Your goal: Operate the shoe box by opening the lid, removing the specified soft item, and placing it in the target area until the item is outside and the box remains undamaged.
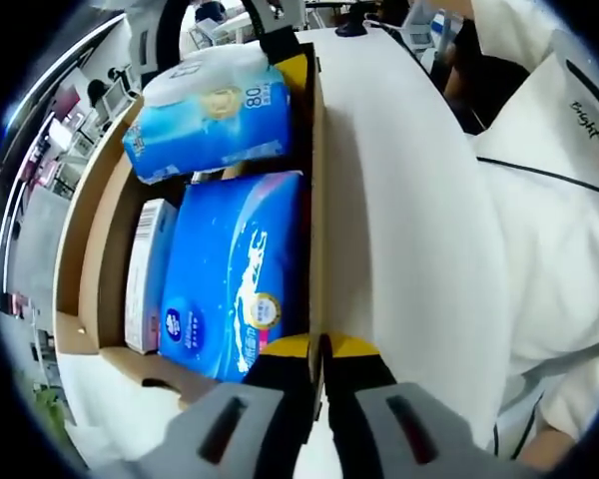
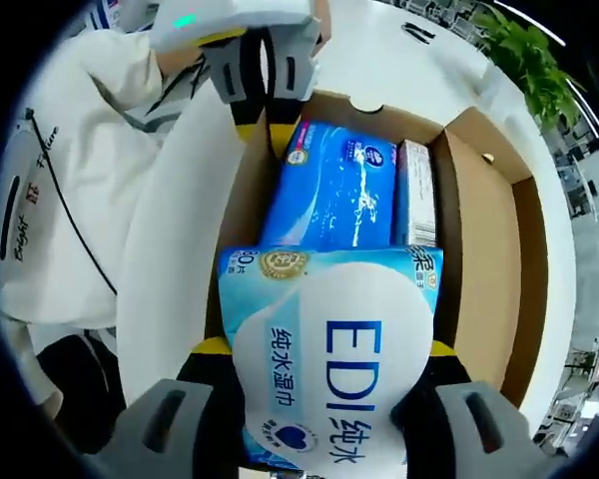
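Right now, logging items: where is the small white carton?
In the left gripper view the white carton stands inside the cardboard box, between its wall and the blue tissue pack.

Left gripper (image 1: 317, 349) has its jaws pinched together; right gripper (image 2: 324, 384) has its jaws spread wide, gripping.

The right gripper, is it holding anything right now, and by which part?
Yes. The right gripper clamps the EDI wet wipes pack by its two side edges, over the open shoe box.
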Tool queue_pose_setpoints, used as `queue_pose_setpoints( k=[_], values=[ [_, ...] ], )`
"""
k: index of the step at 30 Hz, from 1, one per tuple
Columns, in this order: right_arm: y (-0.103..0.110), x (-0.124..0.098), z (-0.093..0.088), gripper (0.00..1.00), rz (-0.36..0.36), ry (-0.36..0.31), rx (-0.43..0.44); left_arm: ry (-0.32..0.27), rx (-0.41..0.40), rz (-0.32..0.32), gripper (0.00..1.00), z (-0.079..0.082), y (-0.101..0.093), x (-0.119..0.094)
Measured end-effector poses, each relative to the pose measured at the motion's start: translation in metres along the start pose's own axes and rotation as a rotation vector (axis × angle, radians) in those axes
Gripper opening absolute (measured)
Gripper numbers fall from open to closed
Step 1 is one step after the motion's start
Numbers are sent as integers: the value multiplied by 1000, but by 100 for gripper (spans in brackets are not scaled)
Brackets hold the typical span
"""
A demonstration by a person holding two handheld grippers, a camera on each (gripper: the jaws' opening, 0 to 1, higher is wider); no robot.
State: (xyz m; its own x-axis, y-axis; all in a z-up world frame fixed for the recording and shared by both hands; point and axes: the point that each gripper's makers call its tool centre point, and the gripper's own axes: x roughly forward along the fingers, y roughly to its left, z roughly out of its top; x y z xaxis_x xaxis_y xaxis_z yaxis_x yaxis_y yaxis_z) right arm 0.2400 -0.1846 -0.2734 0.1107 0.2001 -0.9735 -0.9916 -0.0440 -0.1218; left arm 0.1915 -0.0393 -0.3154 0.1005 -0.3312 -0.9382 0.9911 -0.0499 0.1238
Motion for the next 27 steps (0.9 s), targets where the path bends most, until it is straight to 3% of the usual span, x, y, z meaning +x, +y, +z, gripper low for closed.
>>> queue_pose_setpoints(
  k=[2,9,12,15,23,24,27],
  values=[
    [-2,-4,-4,62,-20,14,-37,1,-2,-1,3,0,-1,0],
    [10,-15,-3,62,18,36,2,-1,-1,-2,3,1,-2,1],
    [11,-19,-2,62,-5,50,-53,1,-5,-6,3,1,-2,1],
    [11,-24,-3,62,2,58,-26,3,-6,-5,3,1,-2,2],
    [10,-22,-3,62,-17,87,-36,1,-5,-4,3,1,-2,2],
    [9,-22,-6,62,-57,150,-89,1,-5,-3,3,1,-2,2],
    [10,-21,-10,62,-82,233,-108,-4,-5,0,3,1,-2,2]
  ],
)
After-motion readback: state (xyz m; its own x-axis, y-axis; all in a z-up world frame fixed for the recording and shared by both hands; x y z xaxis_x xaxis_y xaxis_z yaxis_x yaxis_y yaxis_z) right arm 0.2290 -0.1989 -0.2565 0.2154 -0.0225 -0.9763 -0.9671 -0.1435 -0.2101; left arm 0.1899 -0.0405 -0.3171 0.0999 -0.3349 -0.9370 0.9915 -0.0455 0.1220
